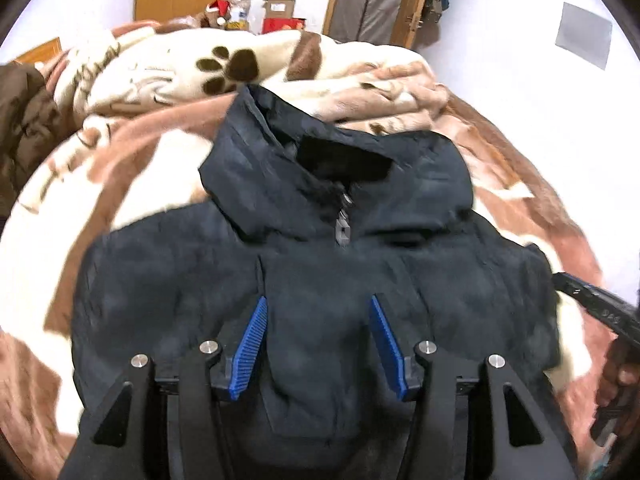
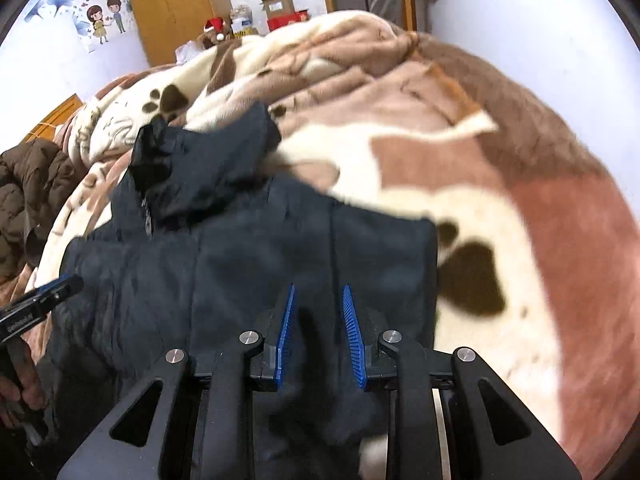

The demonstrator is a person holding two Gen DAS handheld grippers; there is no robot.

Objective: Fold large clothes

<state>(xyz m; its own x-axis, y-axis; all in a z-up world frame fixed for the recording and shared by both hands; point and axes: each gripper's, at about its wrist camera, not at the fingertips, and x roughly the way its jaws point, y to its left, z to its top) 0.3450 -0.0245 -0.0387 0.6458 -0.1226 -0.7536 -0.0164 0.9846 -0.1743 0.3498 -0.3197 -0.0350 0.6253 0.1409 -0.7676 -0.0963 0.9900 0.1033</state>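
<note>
While the dark navy jacket [image 1: 312,280] lies front side up on the bed, its hood [image 1: 336,168] points toward the far edge, where a bunched paw-print blanket [image 1: 168,68] is heaped. A zipper pull [image 1: 342,232] sits at the collar, on the centre line of the garment.

Left gripper [image 1: 318,340]: positioned over the lower middle of the jacket, blue pads [image 1: 252,354] roughly half apart. A raised fold of jacket fabric lies between the pads; whether the pads press on it cannot be told.

Right gripper [image 2: 319,332]: positioned over the jacket's side nearest the right edge of the bed, blue pads [image 2: 354,340] drawn close together with dark fabric between them. Contact between pads and fabric cannot be confirmed.

Each gripper appears at the margin of the other's view, held in a hand [image 2: 24,392].

A brown padded coat [image 2: 28,196] lies at the left edge of the bed, apart from the jacket. Both views are motion-blurred.
</note>
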